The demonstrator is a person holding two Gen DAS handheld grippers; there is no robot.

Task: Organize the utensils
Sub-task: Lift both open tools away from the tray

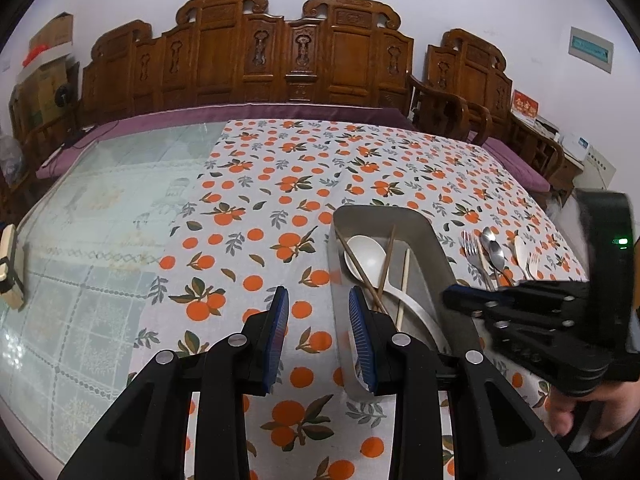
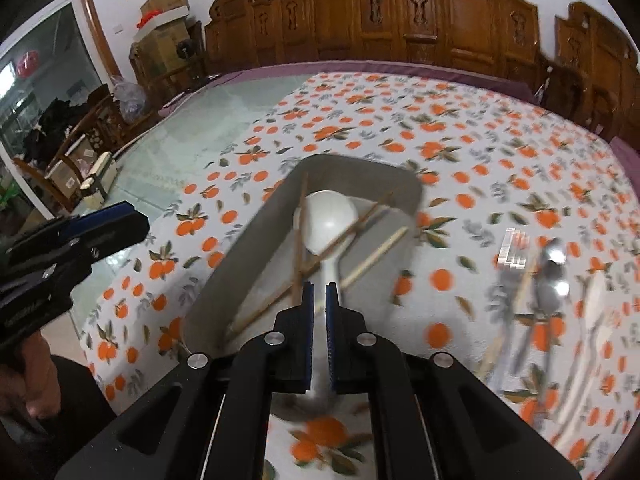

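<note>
A grey tray (image 1: pixel 436 240) with tall sides was seen on the orange-print cloth (image 1: pixel 280 200) that covered the right part of the tabletop, toward the near edge. Inside the tray a white ladle (image 2: pixel 329 216) was lying with its round bowl toward the far end and its handle pointing back to the near end. Some brown chopsticks (image 1: pixel 362 268) were laid across the ladle, crossing each other, and one pale chopstick (image 1: pixel 404 284) was lying beside them along the tray's right side. The right gripper (image 2: pixel 319 292) was held over the near end of the tray, and its two blue pads (image 2: pixel 308 320) were closed almost together around the ladle's handle, so the ladle was gripped by it. The left gripper (image 1: pixel 318 300) was held just left of the tray, above the cloth, with its pads (image 1: pixel 280 320) spread well apart and nothing between them. More utensils were left loose on the cloth to the right of the tray, near the right edge of the tabletop: a metal fork (image 1: pixel 472 244), two metal spoons (image 1: pixel 494 250), a white spoon (image 1: pixel 520 250) and another fork (image 1: pixel 534 264). In the right wrist view these were blurred, so their exact order could not be told there. The left part of the tabletop was covered by a pale green sheet (image 1: pixel 100 220). A carved wooden bench (image 1: pixel 248 52) was seen behind the far edge.
</note>
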